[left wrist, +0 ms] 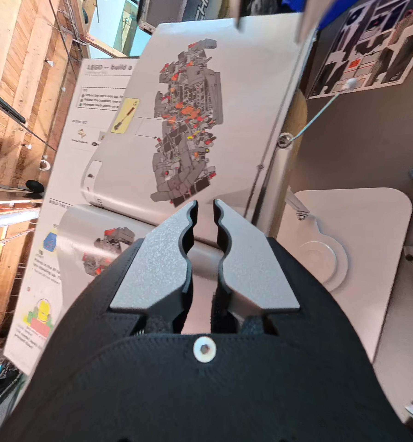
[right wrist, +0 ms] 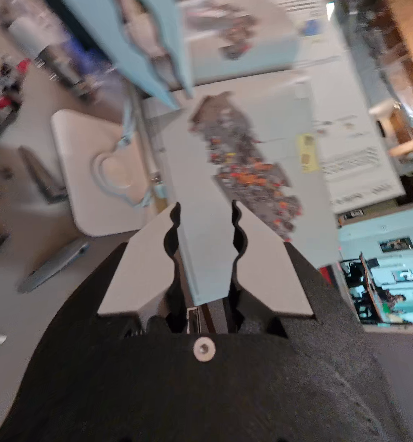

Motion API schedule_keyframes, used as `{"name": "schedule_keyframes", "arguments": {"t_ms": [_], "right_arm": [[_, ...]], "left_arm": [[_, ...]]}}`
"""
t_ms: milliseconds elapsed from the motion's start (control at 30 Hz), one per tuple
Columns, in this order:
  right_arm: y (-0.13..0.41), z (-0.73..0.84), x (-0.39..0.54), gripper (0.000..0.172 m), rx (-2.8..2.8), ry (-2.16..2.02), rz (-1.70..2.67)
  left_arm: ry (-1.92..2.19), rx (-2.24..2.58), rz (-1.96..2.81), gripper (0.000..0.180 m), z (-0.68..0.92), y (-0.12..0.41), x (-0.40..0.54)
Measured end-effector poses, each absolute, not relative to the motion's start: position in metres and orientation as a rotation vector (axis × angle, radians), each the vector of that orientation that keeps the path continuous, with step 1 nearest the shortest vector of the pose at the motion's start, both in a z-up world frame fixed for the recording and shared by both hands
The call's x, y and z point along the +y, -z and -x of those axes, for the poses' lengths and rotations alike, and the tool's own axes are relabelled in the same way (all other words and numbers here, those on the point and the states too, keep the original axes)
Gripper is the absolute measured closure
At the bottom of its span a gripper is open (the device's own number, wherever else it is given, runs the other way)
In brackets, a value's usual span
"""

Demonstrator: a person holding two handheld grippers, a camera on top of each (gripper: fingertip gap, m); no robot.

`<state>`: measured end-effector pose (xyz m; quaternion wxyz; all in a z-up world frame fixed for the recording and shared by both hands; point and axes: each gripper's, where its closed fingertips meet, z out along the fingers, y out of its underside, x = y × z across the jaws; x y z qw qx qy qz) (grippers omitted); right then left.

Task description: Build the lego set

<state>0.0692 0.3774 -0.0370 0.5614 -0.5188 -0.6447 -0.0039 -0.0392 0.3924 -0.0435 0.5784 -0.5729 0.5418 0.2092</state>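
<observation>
Wooden wall (left wrist: pixel 14 95) at left, booklet (left wrist: pixel 236 107) on the surface.
Left gripper (left wrist: pixel 205 203) fingers slightly apart, gripping nothing; right gripper (right wrist: pixel 205 204) fingers wide open over the page.

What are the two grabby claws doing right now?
Left gripper: open a little, holding nothing, over the booklet page.
Right gripper: open wide, holding nothing.

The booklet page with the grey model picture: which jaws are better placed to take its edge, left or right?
Probably right. The right jaws stand open, with the page edge lying between them; the left jaws are nearly closed, above the page's middle.
</observation>
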Motion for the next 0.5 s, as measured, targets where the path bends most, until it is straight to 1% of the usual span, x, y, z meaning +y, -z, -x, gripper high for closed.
{"name": "schedule_keyframes", "arguments": {"t_ms": [33, 67, 100, 133, 167, 233, 300, 467, 500], "right_arm": [[0.019, -0.075, 0.389, 0.119, -1.441, -0.014, 1.231], [0.004, -0.079, 0.403, 0.102, -1.371, -0.027, 1.242], [-0.005, -0.084, 0.418, 0.089, -1.322, -0.029, 1.271], [-0.01, -0.088, 0.434, 0.08, -1.288, -0.033, 1.316], [-0.014, -0.09, 0.45, 0.077, -1.254, -0.043, 1.352], [-0.015, -0.095, 0.477, 0.076, -1.227, -0.018, 1.4], [-0.01, -0.096, 0.496, 0.077, -1.224, 0.004, 1.445], [0.004, -0.087, 0.503, 0.097, -1.261, -0.042, 1.482], [0.006, -0.085, 0.502, 0.104, -1.269, -0.053, 1.482]], "left_arm": [[-0.495, 1.262, 1.336, 0.17, 0.039, 0.039, 0.395], [-0.498, 1.252, 1.334, 0.17, 0.039, 0.034, 0.398], [-0.499, 1.244, 1.335, 0.171, 0.039, 0.031, 0.402], [-0.5, 1.245, 1.347, 0.171, 0.038, 0.03, 0.405], [-0.503, 1.252, 1.356, 0.172, 0.037, 0.031, 0.408], [-0.514, 1.268, 1.351, 0.177, 0.033, 0.034, 0.411], [-0.553, 1.276, 1.334, 0.178, 0.032, 0.034, 0.414], [-0.569, 1.286, 1.292, 0.18, 0.027, 0.037, 0.416], [-0.565, 1.286, 1.287, 0.18, 0.027, 0.037, 0.416]]}}
